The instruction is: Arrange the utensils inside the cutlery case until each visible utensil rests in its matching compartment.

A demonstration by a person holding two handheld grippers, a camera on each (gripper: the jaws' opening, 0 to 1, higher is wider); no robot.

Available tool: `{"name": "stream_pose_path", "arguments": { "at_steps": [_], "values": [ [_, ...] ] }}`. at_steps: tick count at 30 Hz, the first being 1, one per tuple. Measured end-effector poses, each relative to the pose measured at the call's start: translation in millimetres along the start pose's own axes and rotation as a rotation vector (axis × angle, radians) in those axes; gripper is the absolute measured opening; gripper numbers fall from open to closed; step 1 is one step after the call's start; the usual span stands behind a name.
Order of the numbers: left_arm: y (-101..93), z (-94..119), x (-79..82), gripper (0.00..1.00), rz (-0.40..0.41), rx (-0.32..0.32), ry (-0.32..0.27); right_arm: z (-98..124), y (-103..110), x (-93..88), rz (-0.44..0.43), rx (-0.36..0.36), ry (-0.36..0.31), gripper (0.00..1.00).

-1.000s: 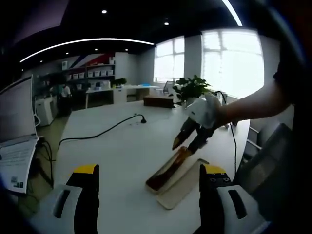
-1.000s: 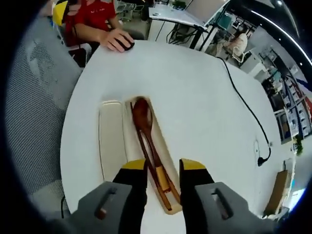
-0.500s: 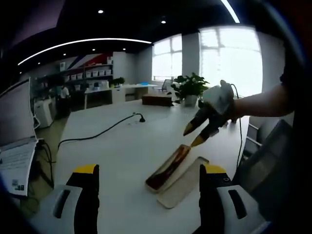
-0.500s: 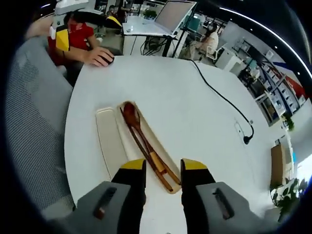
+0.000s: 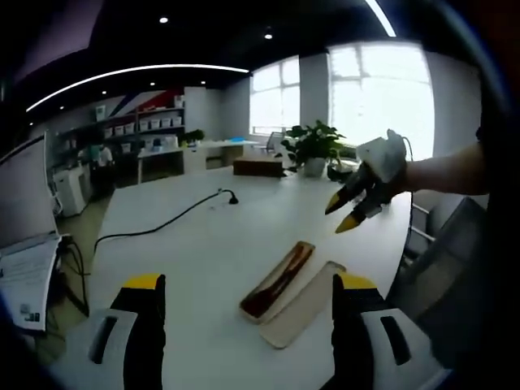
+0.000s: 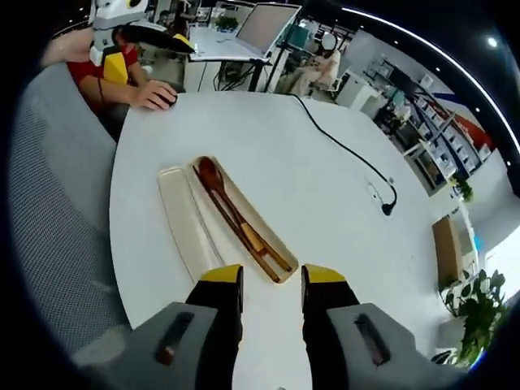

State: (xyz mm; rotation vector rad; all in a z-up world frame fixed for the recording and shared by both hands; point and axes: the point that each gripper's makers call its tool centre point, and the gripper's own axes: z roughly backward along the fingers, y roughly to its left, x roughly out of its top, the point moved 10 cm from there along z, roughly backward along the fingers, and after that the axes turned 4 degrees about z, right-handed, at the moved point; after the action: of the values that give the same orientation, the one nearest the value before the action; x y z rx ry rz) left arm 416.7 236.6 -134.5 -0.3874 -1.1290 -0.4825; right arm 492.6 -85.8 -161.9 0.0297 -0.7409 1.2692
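An open beige cutlery case [image 6: 280, 254] lies on the white table [image 6: 325, 211]. Inside it rest a dark wooden spoon [image 6: 213, 178] and chopsticks [image 6: 262, 251], side by side along its length. The case's lid [image 6: 184, 226] lies flat beside it. My right gripper [image 6: 271, 278] hangs above the case's near end, narrowly open with nothing between its fingers. In the left gripper view the case [image 5: 278, 279] and lid [image 5: 304, 304] lie ahead of my wide-open left gripper [image 5: 249, 283]. The right gripper [image 5: 345, 214] hovers high above them in a person's hand.
A black cable [image 6: 345, 149] runs across the table to a plug [image 5: 231, 197]. A person's hand rests on a mouse [image 6: 165, 99] at the table's edge. A grey mesh chair [image 6: 49, 211] stands beside the table. A laptop [image 5: 24, 244], a plant [image 5: 313, 148] and a wooden box [image 5: 258, 167] stand farther off.
My right gripper has lifted up and away from the case, empty, leaving the spoon and chopsticks lying in it. My left gripper has stayed about where it was.
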Motion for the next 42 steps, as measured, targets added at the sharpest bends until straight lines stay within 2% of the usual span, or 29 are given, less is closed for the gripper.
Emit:
{"name": "stream_pose_path", "arguments": {
  "at_steps": [9,14,18,20,22,26,28,30,35,37,42],
  "values": [
    [-9.7,-2.1,2.3,0.88,-0.024,-0.037,0.015,6.9,11.4,-15.1,-0.060,0.016,-0.015,0.27],
    [-11.7,-3.0,1.3,0.88,-0.048,-0.076,0.047,10.8,16.9,-21.5,-0.049,0.054,-0.043,0.28],
    [-10.6,-2.5,3.8,0.88,-0.062,-0.093,0.053,12.4,19.4,-27.6,-0.037,0.089,-0.056,0.29],
    [-10.8,-3.9,4.9,0.88,-0.075,-0.124,0.047,11.9,19.1,-31.2,-0.038,0.094,-0.052,0.29],
    [-6.1,-5.2,3.2,0.88,-0.111,-0.124,0.083,11.6,19.7,-34.1,-0.031,0.108,-0.048,0.30],
    [1.5,-9.7,1.6,0.88,-0.112,-0.147,0.087,9.1,21.1,-39.5,-0.024,0.135,-0.045,0.31],
    [4.1,-13.0,-1.4,0.88,-0.131,-0.166,0.105,6.0,21.2,-42.9,-0.019,0.149,-0.037,0.31],
    [6.6,-17.0,-7.3,0.88,-0.139,-0.185,0.154,2.7,21.4,-45.6,-0.018,0.162,-0.036,0.32],
    [9.4,-27.2,-15.7,0.89,-0.135,-0.212,0.156,-6.4,22.5,-50.6,-0.012,0.196,-0.026,0.33],
    [10.0,-32.4,-22.6,0.89,-0.145,-0.241,0.200,-10.1,22.8,-51.9,-0.011,0.212,-0.021,0.34],
    [11.2,-45.6,-36.5,0.87,-0.160,-0.292,0.245,-23.5,24.3,-54.4,-0.002,0.261,-0.005,0.36]
  ]
}}
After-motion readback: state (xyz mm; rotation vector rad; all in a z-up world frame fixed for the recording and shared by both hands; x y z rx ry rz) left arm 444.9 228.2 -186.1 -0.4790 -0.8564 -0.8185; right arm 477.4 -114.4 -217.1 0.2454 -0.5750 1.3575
